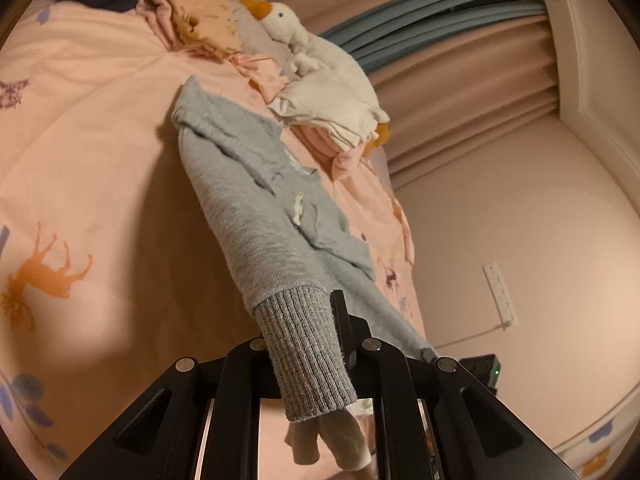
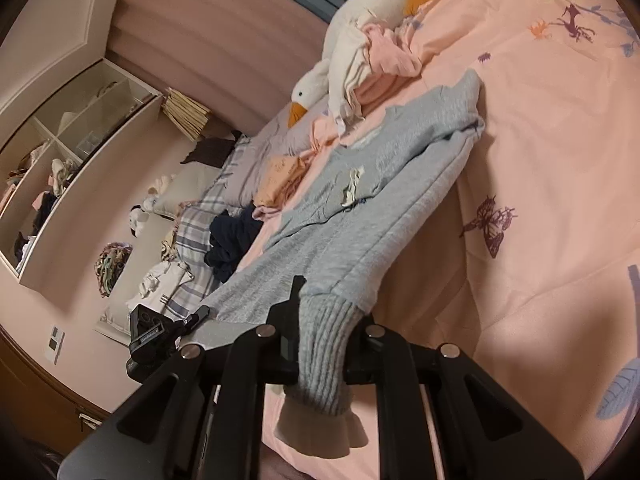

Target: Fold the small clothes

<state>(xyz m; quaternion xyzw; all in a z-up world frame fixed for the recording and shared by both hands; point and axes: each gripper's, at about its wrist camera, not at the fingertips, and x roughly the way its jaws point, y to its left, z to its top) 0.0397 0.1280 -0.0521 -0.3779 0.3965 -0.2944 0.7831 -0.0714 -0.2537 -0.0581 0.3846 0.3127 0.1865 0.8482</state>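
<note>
**Both cuffs pinched, grey sweater lifted over the bed**

We hold a small grey sweater (image 1: 256, 184) by its two ribbed cuffs. The left gripper (image 1: 320, 344) has its jaws closed on one ribbed cuff (image 1: 308, 356), which drapes down past the fingers; the right gripper (image 2: 320, 332) has its jaws closed on the other cuff (image 2: 320, 344) in the same way. The body of the sweater stretches away from us toward the far side of the pink printed bed cover (image 1: 80, 160), its far end resting on or just above the cover, near a white goose plush (image 1: 320, 64) and a heap of pale pink and white clothes (image 1: 332, 136).

We judge the step in hand to be spreading the sweater flat, or bringing the sleeves in for the first fold. To do it well, we keep both grips firm on the rib, since the knit is soft and could slip out if the jaws ease. We hold the two cuffs level with each other so the cloth hangs even and does not twist. We lower it onto the open stretch of cover on the near side, well apart from the plush and the heap, so nothing gets caught under it. One sleeve looks bunched near the shoulder (image 2: 460, 120); a gentle outward pull before setting down should smooth it. We let go only once the fabric lies on the bed.
</note>
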